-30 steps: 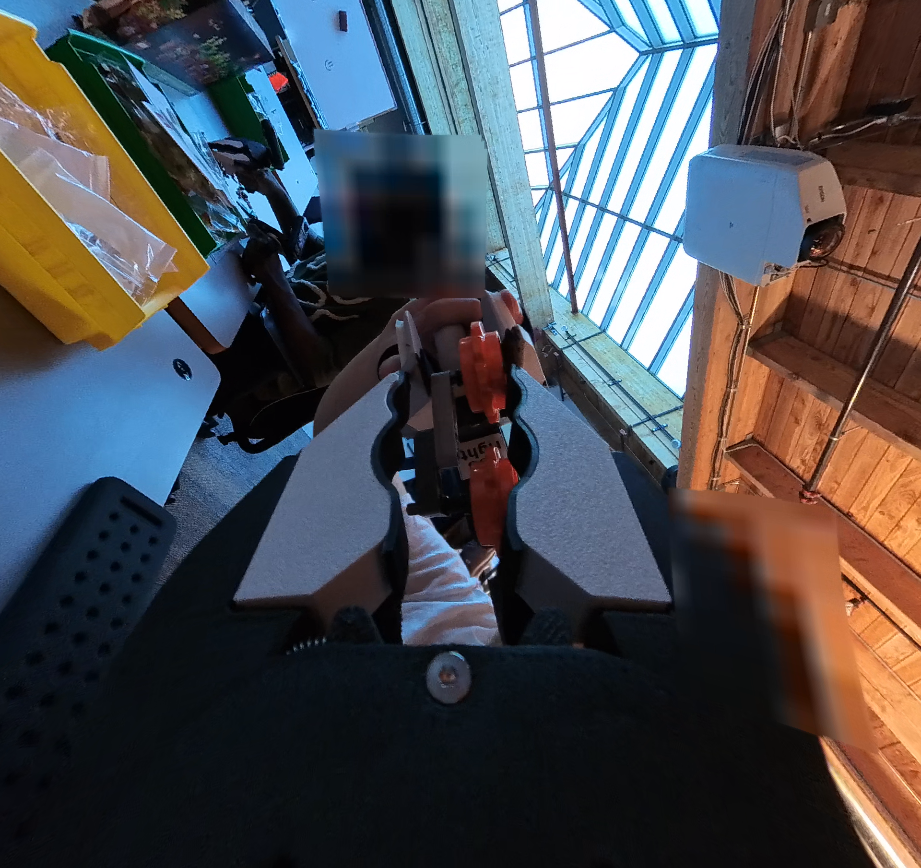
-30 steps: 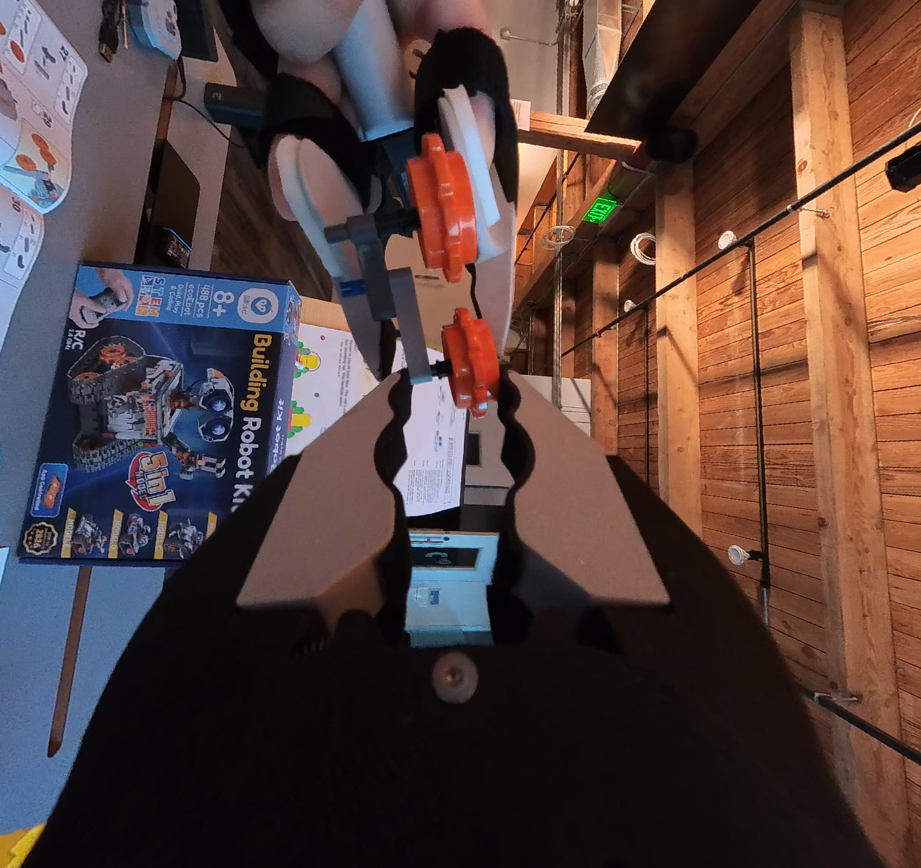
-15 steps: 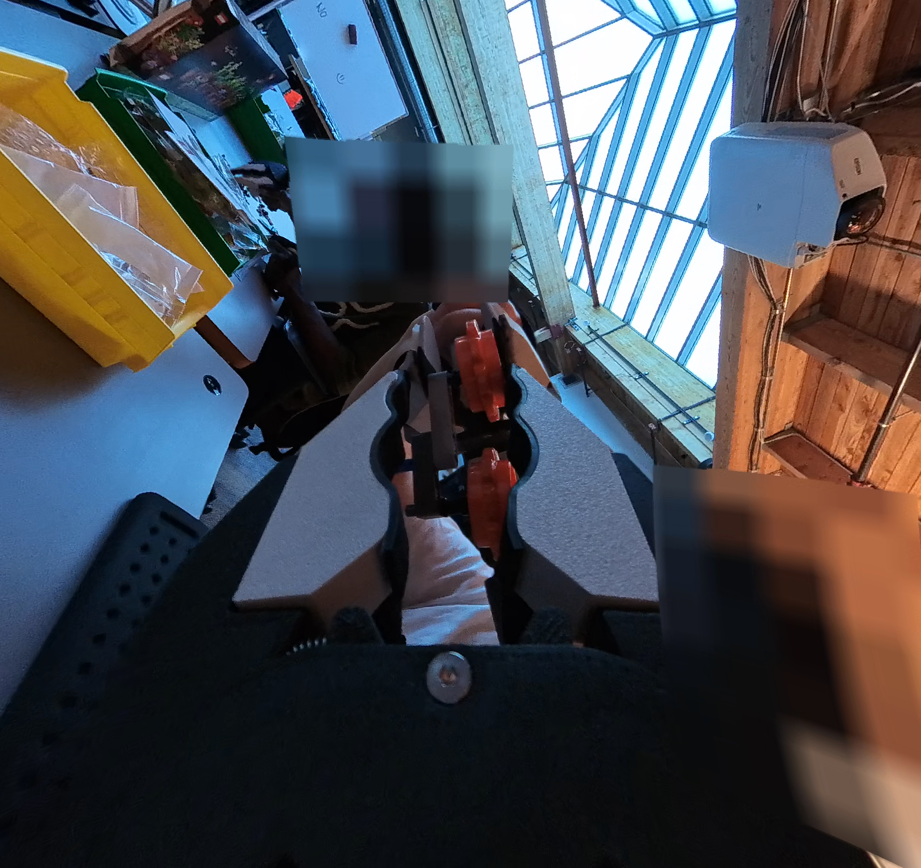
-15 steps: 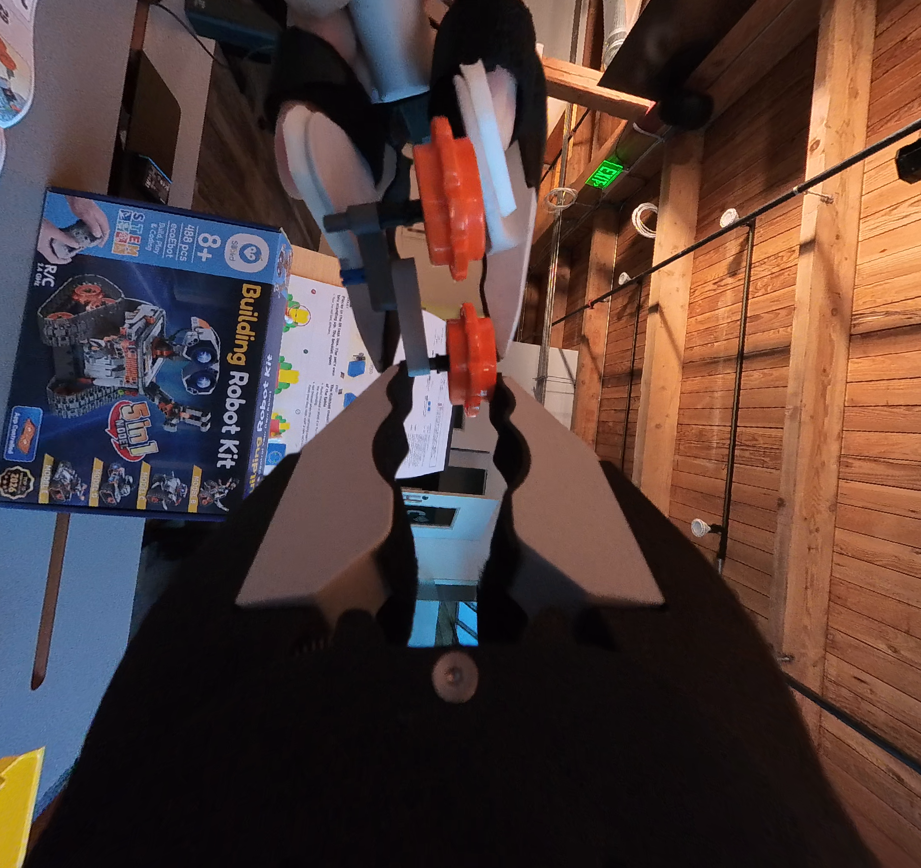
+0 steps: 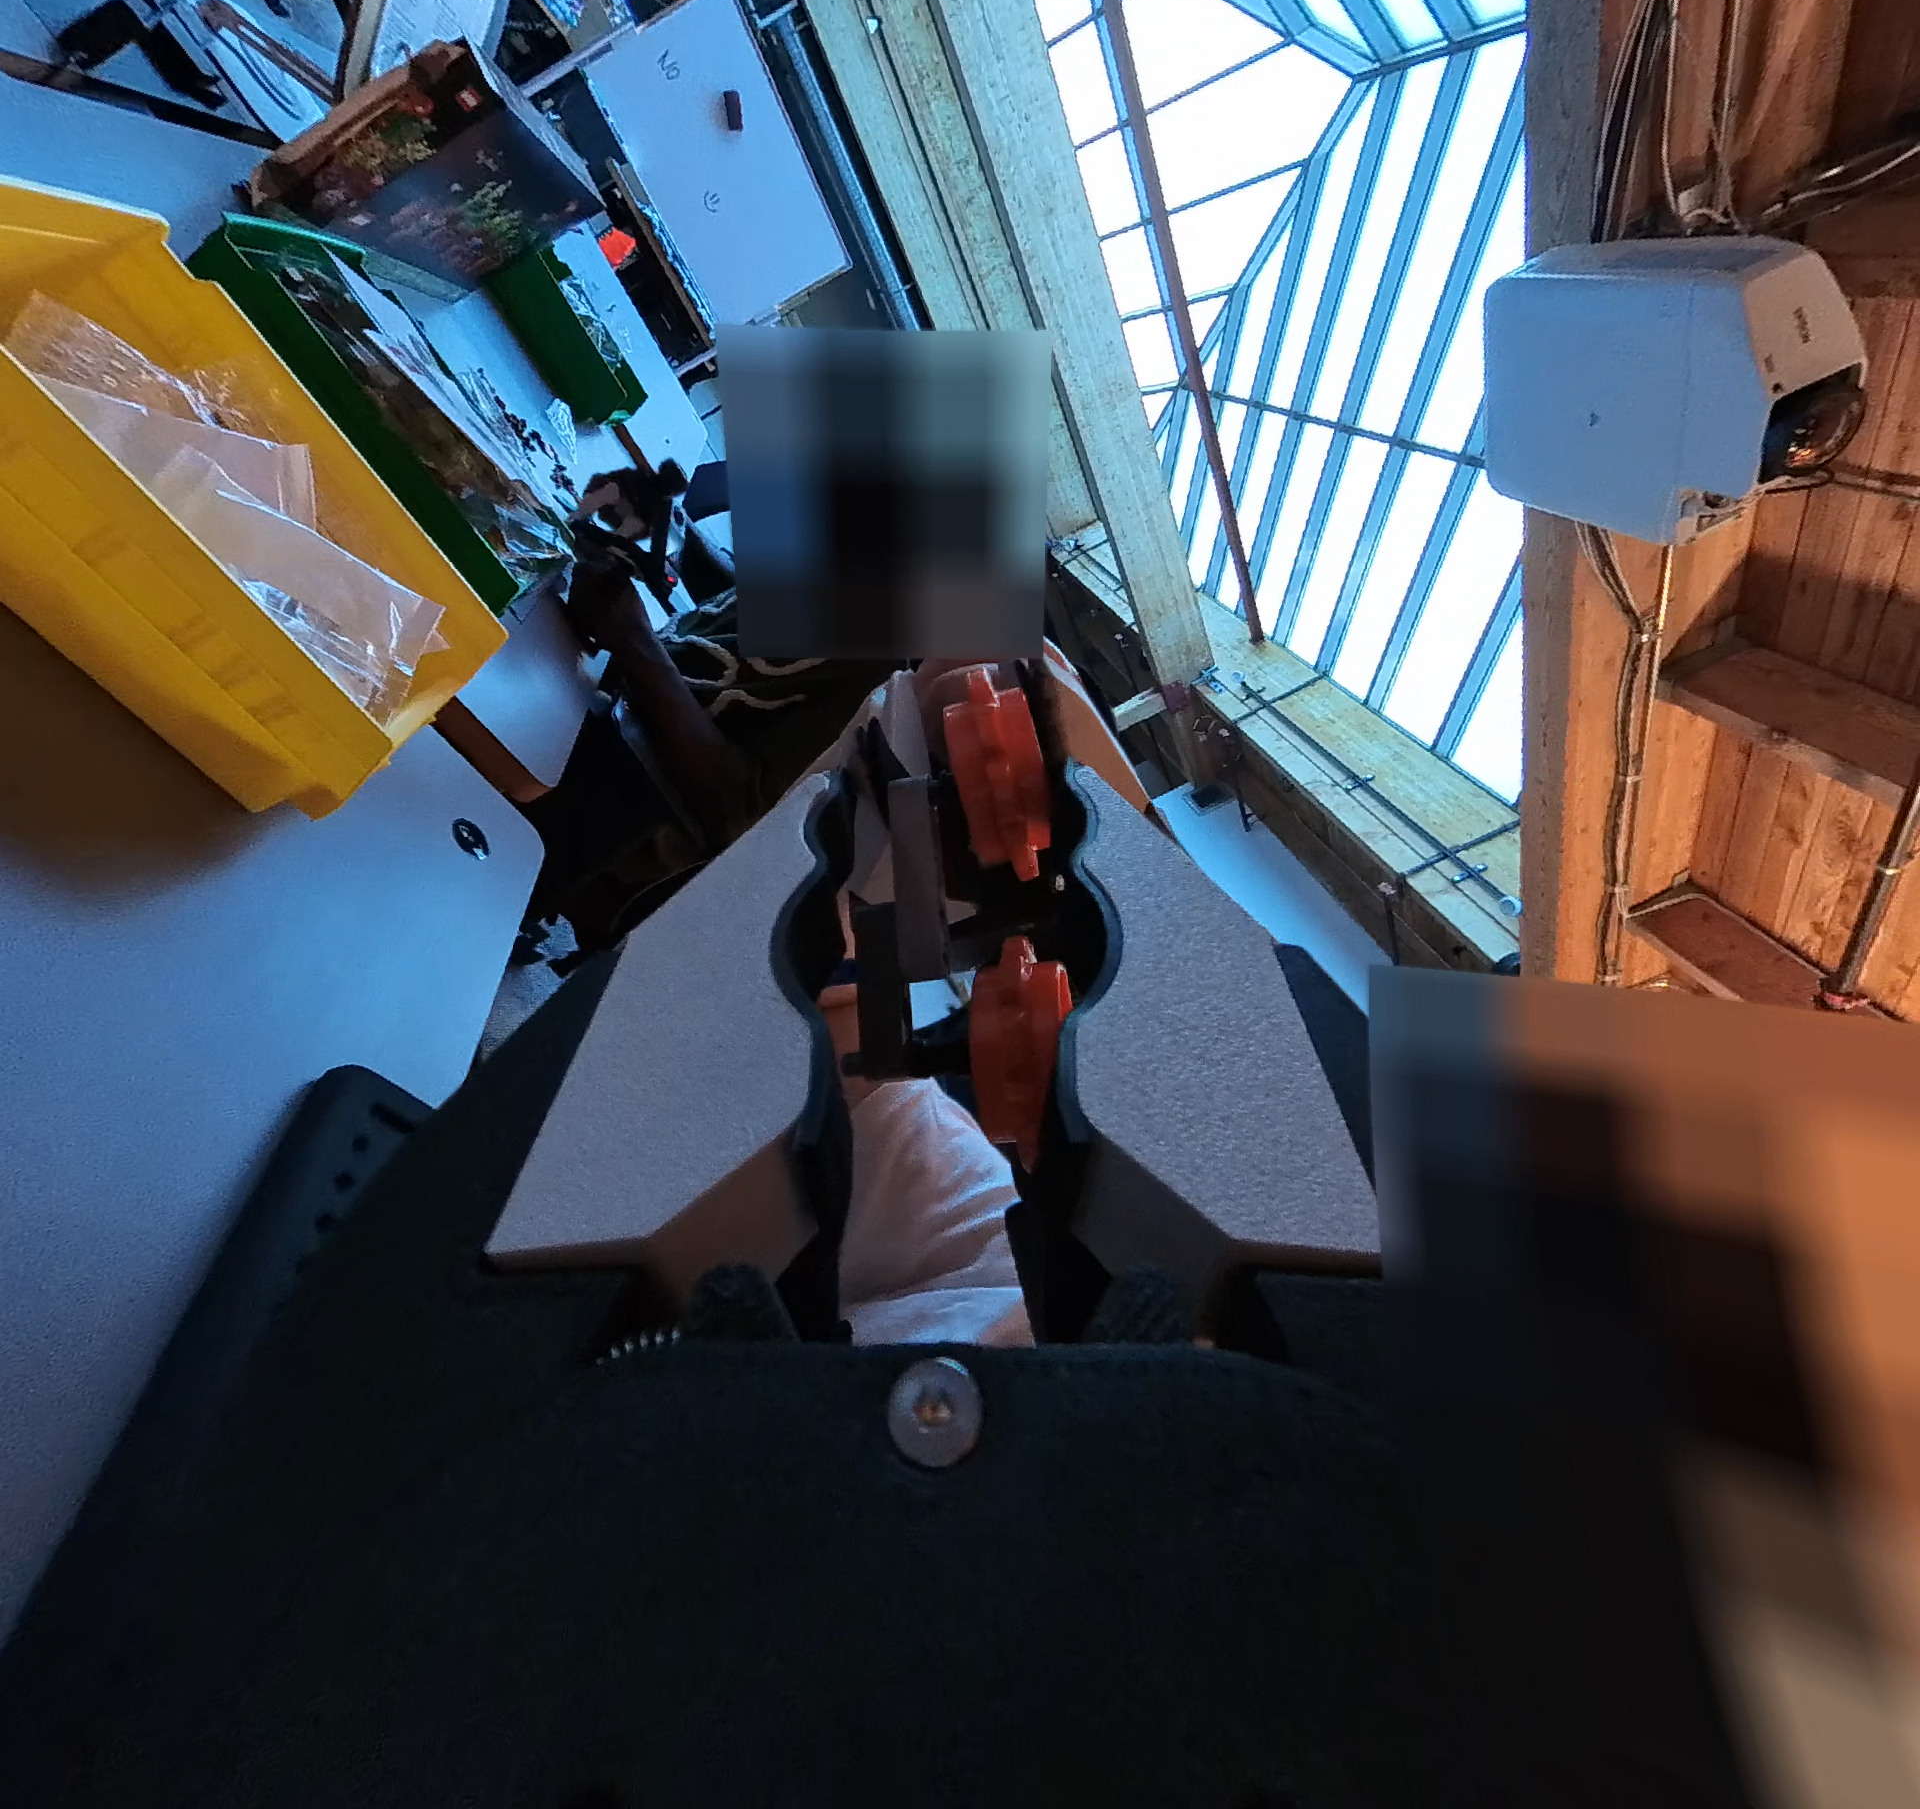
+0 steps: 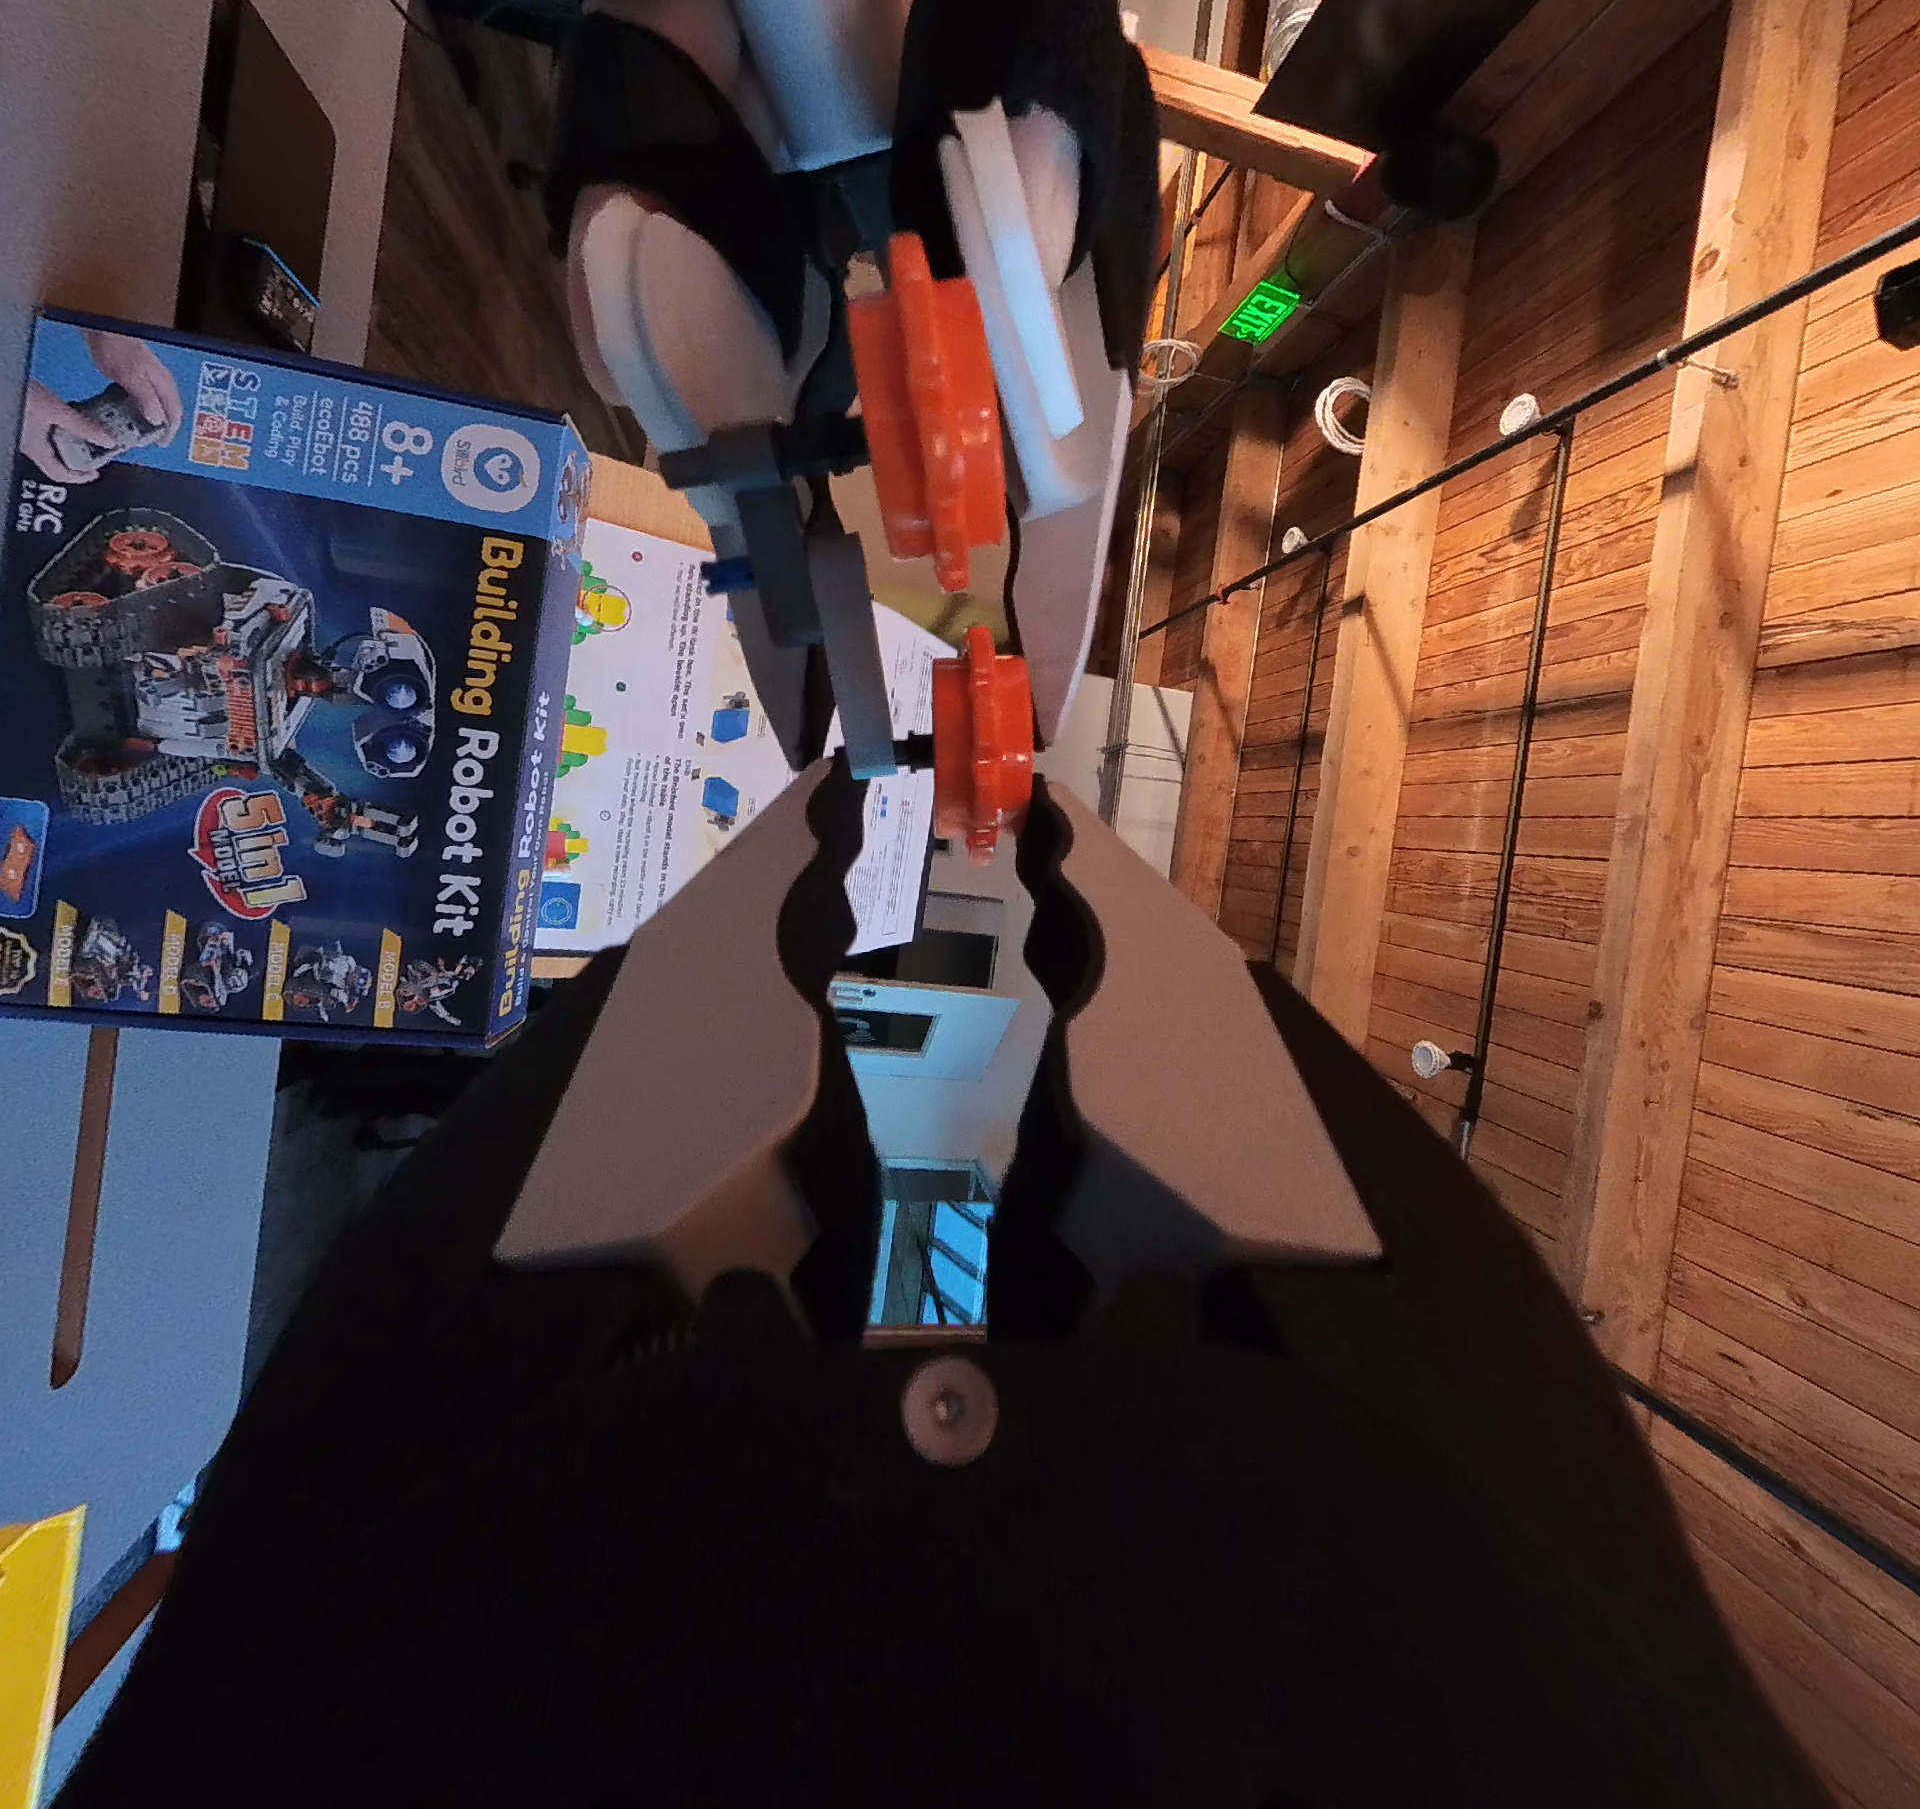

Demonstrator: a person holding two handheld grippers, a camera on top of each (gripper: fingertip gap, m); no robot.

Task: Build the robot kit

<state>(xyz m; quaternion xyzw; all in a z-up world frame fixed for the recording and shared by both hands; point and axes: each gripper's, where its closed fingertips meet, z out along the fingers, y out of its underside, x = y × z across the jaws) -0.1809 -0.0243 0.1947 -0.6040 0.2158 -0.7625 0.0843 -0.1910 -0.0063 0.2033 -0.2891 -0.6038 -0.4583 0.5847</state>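
A small assembly of grey beams (image 6: 831, 616) carries two orange gears. My left gripper (image 5: 951, 803) is shut on its end with the large gear (image 5: 1018, 1032). In the right wrist view that large gear (image 6: 925, 409) sits against the left gripper's fingers (image 6: 1070, 564). My right gripper (image 6: 935, 788) faces the left one. Its tips close on the beam end and the small gear (image 6: 982, 731). The small gear also shows in the left wrist view (image 5: 992, 783). The assembly hangs in the air between the two grippers.
A yellow bin (image 5: 156, 679) with plastic bags and a green bin (image 5: 343, 388) stand on the grey table (image 5: 208, 980). A person sits behind the table (image 5: 665, 679). A blue kit box (image 6: 260, 668) and instruction sheets (image 6: 665, 720) lie beyond. The wooden wall (image 6: 1662, 824) is on the right. The tips of both grippers are at nearly the same place.
Both grippers have shifted and tilted slightly together, with the assembly staying between them. In the right wrist view the kit box has slid upward. Neither grip has changed.
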